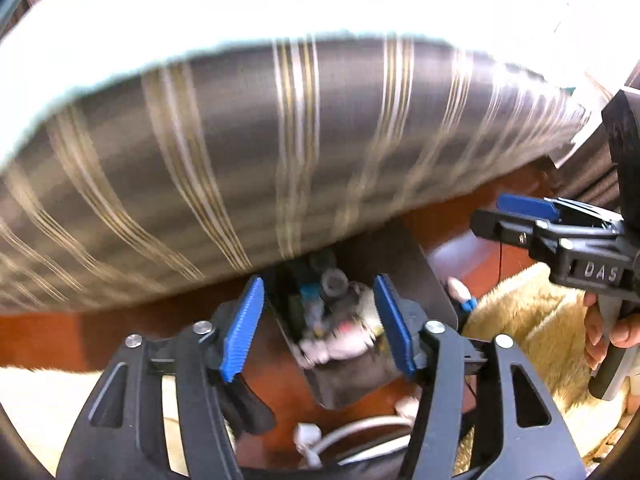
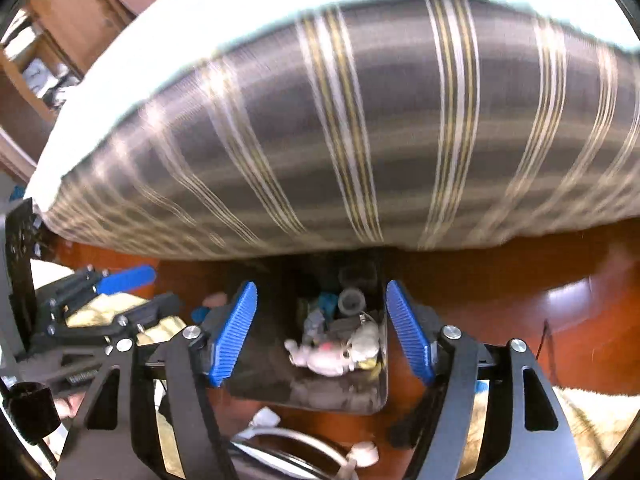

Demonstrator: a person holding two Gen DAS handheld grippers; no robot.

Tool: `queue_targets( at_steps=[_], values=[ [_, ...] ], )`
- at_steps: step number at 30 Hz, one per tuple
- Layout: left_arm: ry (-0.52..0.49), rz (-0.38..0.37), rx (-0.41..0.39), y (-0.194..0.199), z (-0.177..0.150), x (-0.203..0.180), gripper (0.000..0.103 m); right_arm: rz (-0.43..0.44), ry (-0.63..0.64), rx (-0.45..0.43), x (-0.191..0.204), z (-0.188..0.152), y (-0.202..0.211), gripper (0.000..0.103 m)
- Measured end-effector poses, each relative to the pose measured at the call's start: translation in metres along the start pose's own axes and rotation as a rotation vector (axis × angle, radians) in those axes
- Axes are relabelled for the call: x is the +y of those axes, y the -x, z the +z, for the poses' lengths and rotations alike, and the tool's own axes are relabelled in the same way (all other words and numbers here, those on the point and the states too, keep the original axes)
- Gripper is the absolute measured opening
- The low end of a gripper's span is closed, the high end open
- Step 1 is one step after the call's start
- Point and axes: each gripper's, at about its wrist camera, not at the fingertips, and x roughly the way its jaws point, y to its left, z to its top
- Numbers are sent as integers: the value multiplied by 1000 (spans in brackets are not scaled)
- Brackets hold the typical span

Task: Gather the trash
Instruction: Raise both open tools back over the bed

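A dark trash bin (image 1: 420, 280) (image 2: 260, 364) stands on the reddish wooden floor (image 1: 140, 328) (image 2: 520, 280), just beside the striped bed (image 1: 240, 152) (image 2: 360, 128), with crumpled trash (image 1: 340, 332) (image 2: 332, 352) inside. The left hand-held gripper (image 1: 318, 328) (image 2: 116, 292) and right hand-held gripper (image 2: 320, 332) (image 1: 504, 216) hover near it, blue fingers apart, empty. White cables (image 1: 352, 432) (image 2: 288, 436) lie nearest, a shaggy rug (image 1: 532, 328) (image 2: 592, 424) alongside
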Motion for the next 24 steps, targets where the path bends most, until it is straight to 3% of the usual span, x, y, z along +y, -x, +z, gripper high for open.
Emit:
queue_targets(
  at_steps=[3,7,10,12,15,21,24],
  values=[
    [-14,16,-85,35,17,5,58,-5,60,-78,8,18,31,70],
    [-35,60,-218,83,42,15,61,-38,142,-255,14,61,84,70],
    [-63,125,-313,114,67,25,67,-114,207,-366,14,99,109,70],
    [-68,189,-364,128,87,35,67,-122,218,-389,12,126,115,70],
    [-65,222,-398,141,118,55,67,-90,197,-390,2,170,115,70],
    [-77,245,-400,136,180,77,67,-102,246,-383,23,234,95,70],
    [-70,221,-378,120,206,88,67,-81,260,-360,40,258,71,70]
  ],
)
